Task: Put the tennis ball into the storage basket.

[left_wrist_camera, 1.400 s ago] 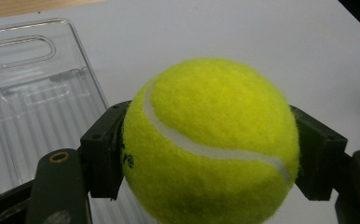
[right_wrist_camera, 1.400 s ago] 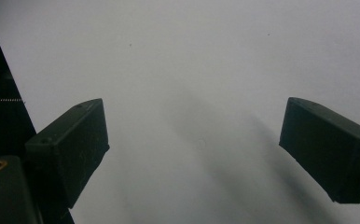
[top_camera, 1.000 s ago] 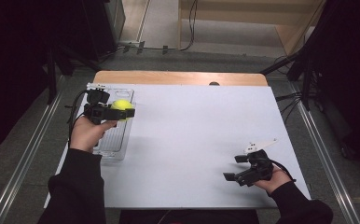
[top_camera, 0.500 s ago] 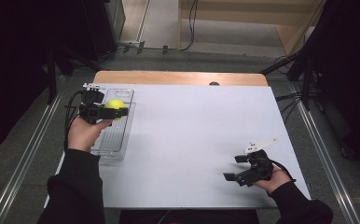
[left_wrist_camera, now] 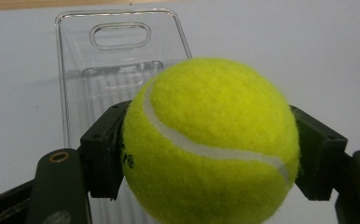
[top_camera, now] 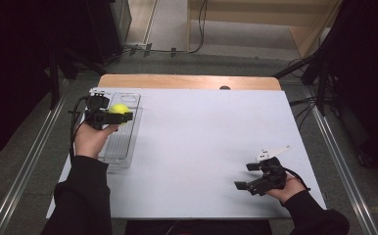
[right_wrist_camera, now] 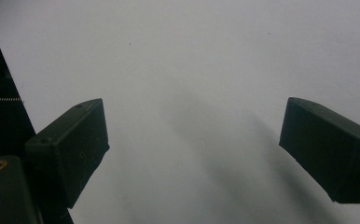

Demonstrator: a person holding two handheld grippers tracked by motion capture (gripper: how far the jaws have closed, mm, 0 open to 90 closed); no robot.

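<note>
Firmly clenched, the left gripper (top_camera: 109,117) grasps a ball (top_camera: 119,109), its two black jaws pressing the yellow felt from either side; in the left gripper view the ball (left_wrist_camera: 211,144) bulges between them, its white seam curving across the front. The ball hangs above the far part of a clear tray (top_camera: 123,147) that lies along the desk's left edge, long side running front to back, with a handle slot (left_wrist_camera: 120,35) at its far end near the far left corner. The left hand (top_camera: 93,139) wraps the gripper's body from below, forearm in a dark sleeve rising from the front left corner, the gripper pointing level toward the desk's right side. A black cable loops from it over the left edge.

The right gripper (top_camera: 249,176) stands released, jaws well apart with nothing between them, over bare white desk (top_camera: 201,142) near the front right corner. The right hand (top_camera: 286,188) holds it low, pointing left, wrist coming in from the front edge.
</note>
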